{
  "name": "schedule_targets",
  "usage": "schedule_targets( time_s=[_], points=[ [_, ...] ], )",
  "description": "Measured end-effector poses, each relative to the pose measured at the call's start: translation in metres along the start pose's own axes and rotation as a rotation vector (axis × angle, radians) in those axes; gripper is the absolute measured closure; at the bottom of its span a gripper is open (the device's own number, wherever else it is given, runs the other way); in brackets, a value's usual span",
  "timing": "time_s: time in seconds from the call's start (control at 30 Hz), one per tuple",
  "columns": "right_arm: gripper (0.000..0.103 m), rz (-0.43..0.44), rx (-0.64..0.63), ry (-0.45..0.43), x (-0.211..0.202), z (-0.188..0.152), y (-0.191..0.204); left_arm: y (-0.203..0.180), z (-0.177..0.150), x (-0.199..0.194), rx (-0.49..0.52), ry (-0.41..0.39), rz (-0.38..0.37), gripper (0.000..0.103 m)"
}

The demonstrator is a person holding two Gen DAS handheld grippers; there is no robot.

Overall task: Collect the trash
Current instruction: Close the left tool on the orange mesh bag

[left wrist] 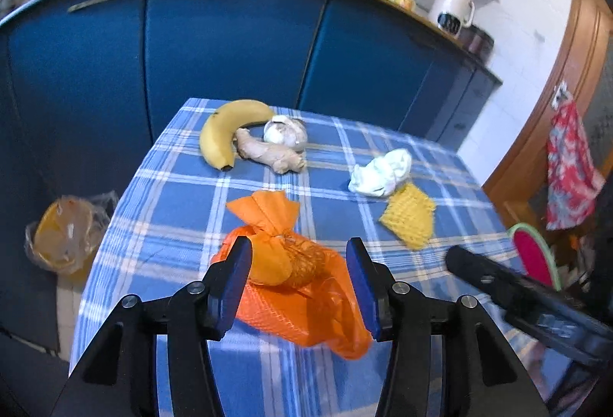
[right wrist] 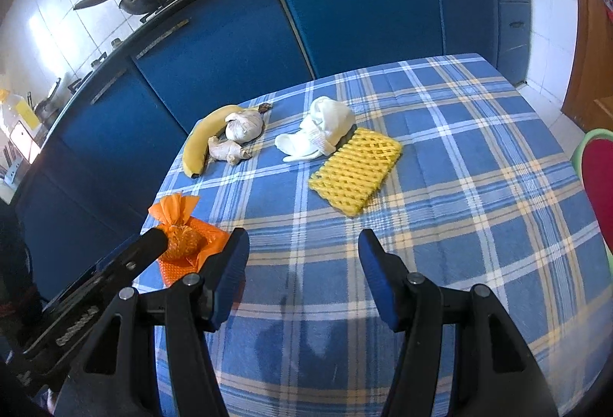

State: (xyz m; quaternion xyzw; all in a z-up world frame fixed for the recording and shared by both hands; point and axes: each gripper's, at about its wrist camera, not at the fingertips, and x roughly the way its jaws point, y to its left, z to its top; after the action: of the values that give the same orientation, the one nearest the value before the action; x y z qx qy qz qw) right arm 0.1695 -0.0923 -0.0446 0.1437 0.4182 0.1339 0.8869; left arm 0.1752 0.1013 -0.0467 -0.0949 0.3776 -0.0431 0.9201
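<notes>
The left tongs [left wrist: 299,263] stand with their blue pads apart, and the orange net bag [left wrist: 302,298] lies on the checked cloth between them; neither pad presses on it, though the left pad sits close against its edge. The right tongs [right wrist: 302,256] are likewise parted, with only bare cloth between the pads. Seen from the right wrist, the orange bag lies near the counter's [right wrist: 479,225] left edge, just beside the tip of the left tongs. Further out on the counter lies a yellow foam fruit net [right wrist: 354,173], and touching its far end is a crumpled white tissue [right wrist: 320,135]. To the left of these, near the far edge, a banana [right wrist: 203,141], a piece of ginger [right wrist: 228,150] and a garlic bulb [right wrist: 243,125] lie bunched together. On the floor left of the counter stands a bin lined with a clear plastic bag [left wrist: 67,237]. Blue kitchen cabinets [left wrist: 230,45] stand behind.
</notes>
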Motion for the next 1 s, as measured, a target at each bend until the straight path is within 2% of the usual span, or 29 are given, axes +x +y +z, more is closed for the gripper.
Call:
schedule_targets(
  time_s=[0.13, 0.27, 0.37, 0.53, 0.6, 0.8, 1.0],
  points=[
    [0.042, 0.012, 0.010, -0.002, -0.002, 0.000, -0.005, 0.007, -0.005, 0.026, -0.011, 0.067, 0.047, 0.051],
    [0.042, 0.021, 0.019, -0.001, -0.002, 0.000, -0.011, 0.014, -0.006, 0.033, -0.039, 0.081, 0.059, 0.051],
    [0.042, 0.027, 0.027, 0.002, -0.001, 0.000, -0.013, 0.018, -0.005, 0.029, -0.052, 0.062, 0.054, 0.061],
    [0.042, 0.033, 0.028, 0.006, 0.000, 0.000, -0.013, 0.022, -0.003, 0.023, -0.071, 0.048, 0.007, 0.089],
    [0.042, 0.035, 0.025, 0.006, 0.000, -0.001, -0.012, 0.021, -0.006, 0.020, -0.082, 0.058, -0.019, 0.094],
    [0.042, 0.036, 0.017, 0.002, -0.003, -0.001, -0.009, 0.017, -0.012, -0.001, -0.098, 0.044, -0.082, 0.095],
    [0.042, 0.037, -0.001, 0.002, -0.006, -0.002, -0.003, 0.026, -0.010, -0.029, -0.118, -0.014, -0.070, 0.095]
  ],
)
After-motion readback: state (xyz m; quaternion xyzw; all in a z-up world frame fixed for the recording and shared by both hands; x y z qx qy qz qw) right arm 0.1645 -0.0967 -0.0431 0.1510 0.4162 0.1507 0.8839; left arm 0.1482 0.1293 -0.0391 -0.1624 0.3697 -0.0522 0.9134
